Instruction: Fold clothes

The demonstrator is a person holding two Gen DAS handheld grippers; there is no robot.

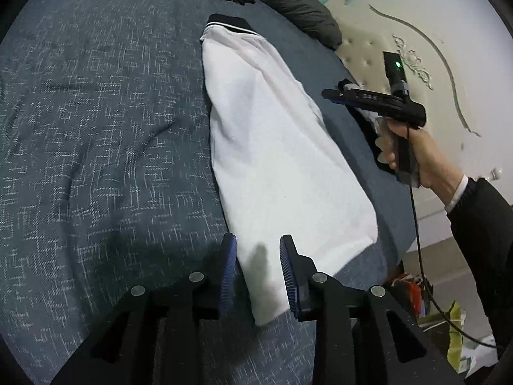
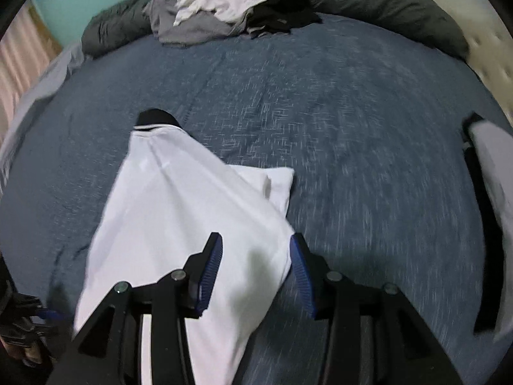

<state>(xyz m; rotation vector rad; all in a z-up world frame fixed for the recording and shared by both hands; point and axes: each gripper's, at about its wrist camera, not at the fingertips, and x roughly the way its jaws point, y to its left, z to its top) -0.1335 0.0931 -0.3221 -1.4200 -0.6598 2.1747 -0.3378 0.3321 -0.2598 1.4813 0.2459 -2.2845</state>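
- The left claw [image 1: 258, 250] stands at the bottom centre of the left wrist view, its blue ribbed pads parted over the near hem of the garment; no cloth is pinched between them, so it is released.
- The right claw [image 2: 256, 250] sits low in the right wrist view, also released: its pads are spread, with the garment's right edge lying beneath the gap but not gripped.
- The task's thing is a white soft knit shirt with a black white-striped collar [image 1: 272, 147], folded lengthwise into a long narrow strip. It lies flat on the dark blue patterned bedspread [image 1: 96, 128], collar toward the top of the frame, hem nearest the claws.
- In the right wrist view a folded sleeve corner sticks out at mid-right of the strip.
- I judge the cloth light, limp and not fragile; it should drape and sag when lifted and may slide loose from a shallow pinch.
- Best hold, in my view: both hem corners, pinching all layers together, to carry the hem toward the collar.
- A heap of unfolded grey, white and black clothes [image 2: 224, 6] waits at the top, against a long dark grey pillow [image 2: 384, 3].
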